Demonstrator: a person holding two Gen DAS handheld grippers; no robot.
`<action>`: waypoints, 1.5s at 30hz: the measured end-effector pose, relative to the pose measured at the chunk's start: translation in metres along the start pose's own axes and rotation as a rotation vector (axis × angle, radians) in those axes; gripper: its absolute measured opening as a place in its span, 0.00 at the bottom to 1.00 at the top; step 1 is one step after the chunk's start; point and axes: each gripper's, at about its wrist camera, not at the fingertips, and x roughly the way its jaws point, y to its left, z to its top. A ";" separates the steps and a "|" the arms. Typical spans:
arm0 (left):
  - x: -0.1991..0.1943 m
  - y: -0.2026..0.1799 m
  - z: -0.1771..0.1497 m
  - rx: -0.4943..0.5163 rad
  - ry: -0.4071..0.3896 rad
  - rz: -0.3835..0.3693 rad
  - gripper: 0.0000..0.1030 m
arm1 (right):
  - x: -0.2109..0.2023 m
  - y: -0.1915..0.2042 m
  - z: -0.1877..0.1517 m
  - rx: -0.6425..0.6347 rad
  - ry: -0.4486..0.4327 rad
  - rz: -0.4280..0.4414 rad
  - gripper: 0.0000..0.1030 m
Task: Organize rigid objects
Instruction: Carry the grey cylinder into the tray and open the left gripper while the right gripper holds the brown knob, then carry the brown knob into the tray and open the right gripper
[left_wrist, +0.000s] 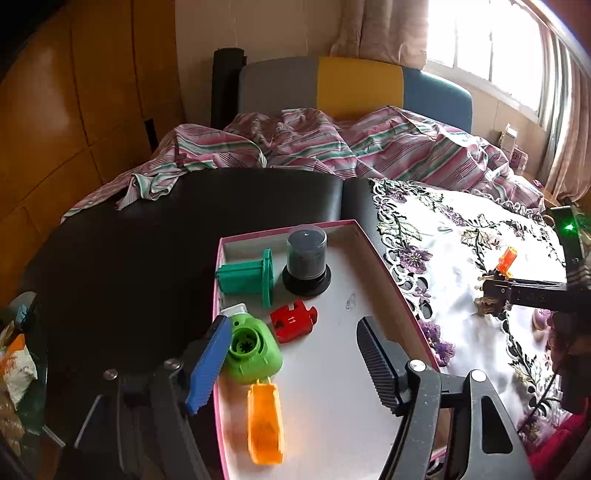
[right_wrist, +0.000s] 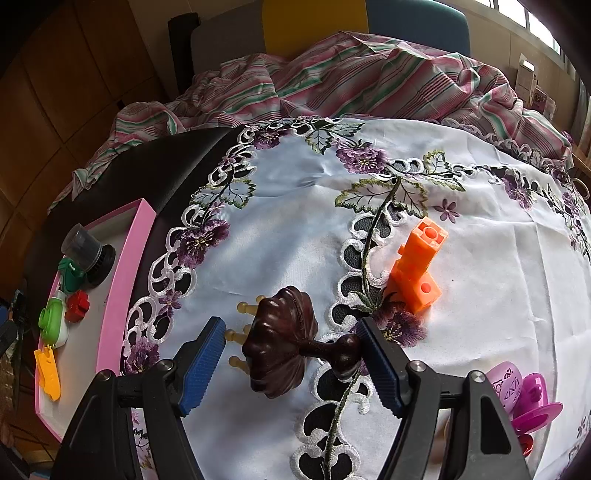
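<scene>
From my left wrist view, my left tool (left_wrist: 291, 365) sat wide with nothing between its pads, hanging over the near end of the pink-rimmed tray (left_wrist: 388, 258). The tray already had the green sharpener-looking thing (left_wrist: 251, 349) right by my blue pad, an orange clip (left_wrist: 265, 424) just below it, a red block (left_wrist: 293, 320), a teal spool (left_wrist: 247, 277) and a dark capped jar (left_wrist: 306, 260) toward the far end. So that hand looked done there, I'd say. From my right wrist view, my right tool (right_wrist: 291, 365) was also wide, straddling the dark wooden knob piece (right_wrist: 284, 343) on the embroidered cloth (right_wrist: 295, 184) over the tabletop. Pads weren't touching it as far as I could tell. Its long axis ran crosswise, bulb toward my left pad, stem end almost at the right pad, pegs poking left. My right hand was clearly nearer. An orange block stack (right_wrist: 417, 269) stood beyond to the right, purple pieces (right_wrist: 524, 398) near the right arm, neither in the way. The tray lay off to the left.
</scene>
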 end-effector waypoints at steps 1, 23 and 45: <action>-0.002 0.001 -0.001 -0.005 -0.001 0.002 0.69 | 0.000 0.000 0.000 0.000 0.000 0.000 0.72; -0.020 0.079 -0.016 -0.241 -0.019 0.100 0.80 | -0.005 0.008 -0.002 -0.013 -0.015 -0.030 0.72; -0.028 0.143 -0.030 -0.386 -0.012 0.194 0.80 | -0.025 0.175 0.015 -0.294 -0.079 0.235 0.72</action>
